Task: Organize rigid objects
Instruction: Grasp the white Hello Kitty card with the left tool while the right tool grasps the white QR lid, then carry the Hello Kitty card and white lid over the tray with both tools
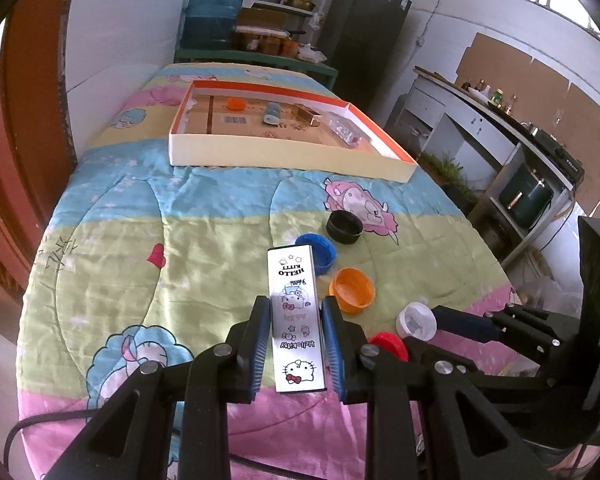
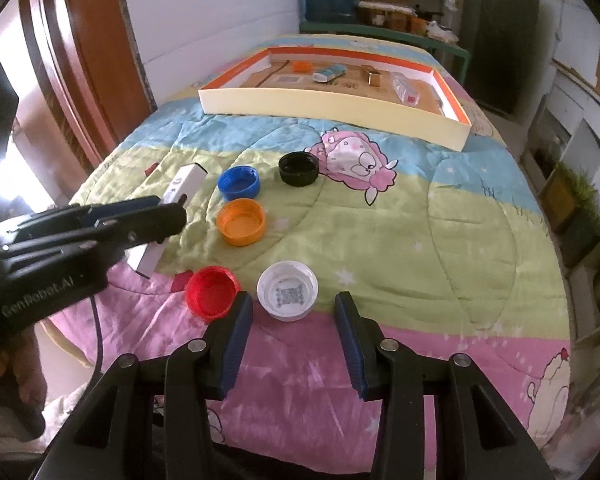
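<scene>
The left gripper [image 1: 296,340] pinches a long white cartoon-printed rectangular box [image 1: 296,312], while the right gripper [image 2: 294,344] stands spread just behind a white plastic cap [image 2: 287,290].

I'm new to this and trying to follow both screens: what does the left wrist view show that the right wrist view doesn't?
Only the left view: the box's cartoon-printed top, gripped in the left tongs, and a kitchen counter.
Only the right view: a code printed inside the white cap, lying ahead of the open right tongs.
Both: five loose caps, the quilt, the tray.
</scene>
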Available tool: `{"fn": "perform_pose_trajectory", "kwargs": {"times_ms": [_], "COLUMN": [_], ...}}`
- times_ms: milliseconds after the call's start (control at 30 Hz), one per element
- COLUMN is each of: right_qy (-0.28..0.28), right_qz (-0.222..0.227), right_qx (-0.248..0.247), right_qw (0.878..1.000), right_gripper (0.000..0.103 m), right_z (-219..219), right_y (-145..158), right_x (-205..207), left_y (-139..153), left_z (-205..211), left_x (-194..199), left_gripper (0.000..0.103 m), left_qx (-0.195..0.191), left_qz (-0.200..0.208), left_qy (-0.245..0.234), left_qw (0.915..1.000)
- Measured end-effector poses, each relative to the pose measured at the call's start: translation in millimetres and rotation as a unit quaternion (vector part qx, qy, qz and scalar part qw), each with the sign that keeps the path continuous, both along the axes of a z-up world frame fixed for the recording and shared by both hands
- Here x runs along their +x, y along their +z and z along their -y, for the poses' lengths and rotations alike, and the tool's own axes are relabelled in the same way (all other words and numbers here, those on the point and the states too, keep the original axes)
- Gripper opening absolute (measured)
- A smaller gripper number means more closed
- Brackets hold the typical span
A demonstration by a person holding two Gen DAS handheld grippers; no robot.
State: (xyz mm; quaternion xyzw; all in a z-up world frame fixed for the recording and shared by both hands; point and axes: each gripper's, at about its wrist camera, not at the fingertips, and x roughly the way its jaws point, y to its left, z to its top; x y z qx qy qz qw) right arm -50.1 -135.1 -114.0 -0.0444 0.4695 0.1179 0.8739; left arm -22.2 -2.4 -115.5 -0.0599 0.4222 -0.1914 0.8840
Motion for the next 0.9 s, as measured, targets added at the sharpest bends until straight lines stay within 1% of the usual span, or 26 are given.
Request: {"fn": "perform_pose_trajectory", "kwargs": {"times_ms": [33, 67, 300, 500, 900], "right_qy": [-0.001, -0.002, -0.008, -0.020, -0.014], "right_qz": [0.002, 0.004, 0.017, 0.023, 0.043], "right_qx": [-0.004, -0.005, 0.010, 0.020, 0.022], "right_qw": [1.000, 1.000, 1.000, 0.999, 0.999], "right_gripper": [0.035, 0.030, 0.030, 0.030, 0.030], "right_z": [0, 0, 7, 14, 15], "right_y": [0, 0, 5, 11, 26], "right_x": [0, 0, 1, 7, 21], "left_y": [0, 0, 0, 8, 26], "left_z": [-1, -1, -2, -6, -11], "left_x": [1, 1, 3, 8, 23], "left_gripper": [0.027, 0.027, 0.027, 0.027, 0.027], "left_qx": [-0.001, -0.002, -0.003, -0.002, 0.005], "left_qz": [-0.001, -0.002, -0.002, 0.009, 0.031], "left_qy": [0.000, 0.001, 0.003, 0.010, 0.020], "left_qw": [1.0000, 1.0000, 1.0000, 0.9999, 0.9993]}}
